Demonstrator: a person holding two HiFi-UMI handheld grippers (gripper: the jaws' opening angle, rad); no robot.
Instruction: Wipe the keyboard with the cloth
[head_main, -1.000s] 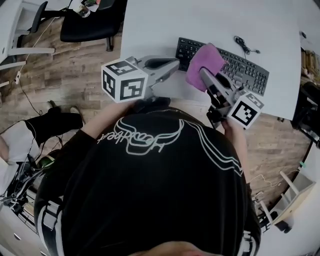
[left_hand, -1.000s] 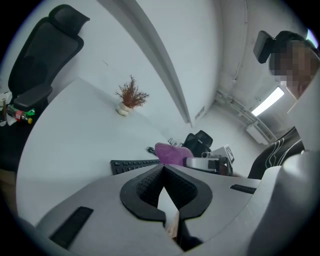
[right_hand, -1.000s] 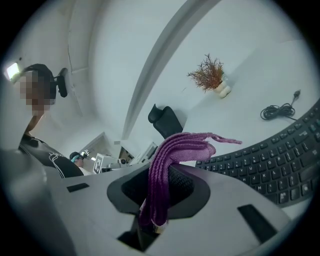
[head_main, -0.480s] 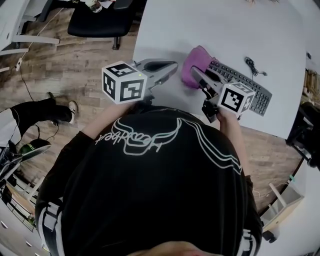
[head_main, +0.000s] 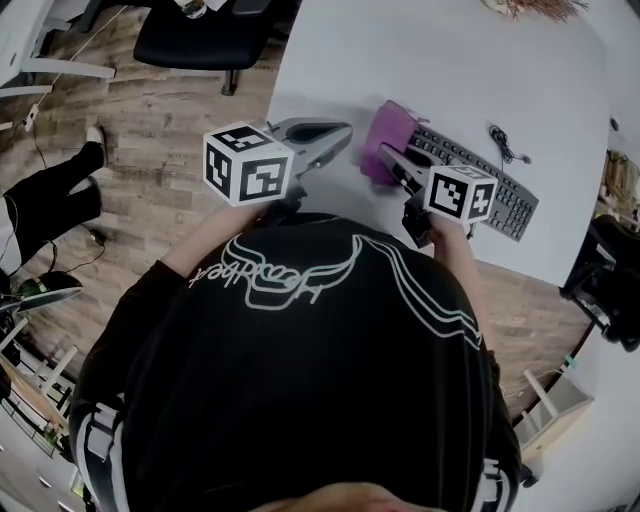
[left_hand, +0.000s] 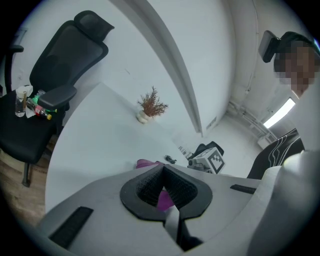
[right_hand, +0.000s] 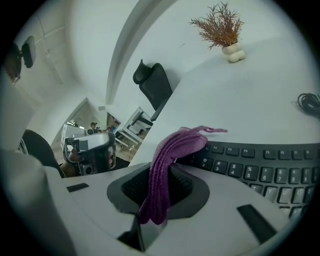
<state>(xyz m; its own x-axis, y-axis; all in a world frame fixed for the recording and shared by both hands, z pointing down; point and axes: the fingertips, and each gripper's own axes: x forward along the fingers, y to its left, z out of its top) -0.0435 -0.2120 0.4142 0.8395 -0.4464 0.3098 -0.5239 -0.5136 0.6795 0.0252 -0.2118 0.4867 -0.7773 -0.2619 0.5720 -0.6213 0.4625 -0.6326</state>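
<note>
A black keyboard (head_main: 490, 180) lies slantwise on the white table (head_main: 420, 60). A purple cloth (head_main: 385, 140) covers its left end; in the right gripper view the cloth (right_hand: 172, 150) drapes over the leftmost keys of the keyboard (right_hand: 260, 167). My right gripper (head_main: 392, 158) is shut on the cloth, which is pinched between its jaws. My left gripper (head_main: 345, 132) hovers over the table's near left edge, left of the cloth, shut with nothing in it. In the left gripper view, the left gripper (left_hand: 162, 177) has its jaws closed together, with a bit of cloth (left_hand: 145, 163) beyond them.
A small dried plant in a white vase (left_hand: 148, 107) stands at the far side of the table. A coiled cable (head_main: 503, 140) lies behind the keyboard. A black office chair (head_main: 205, 40) stands off the table's left end, on wooden floor.
The right gripper dragged the cloth leftward along the keyboard, from its middle-left keys to its left end. The left gripper stayed put.
</note>
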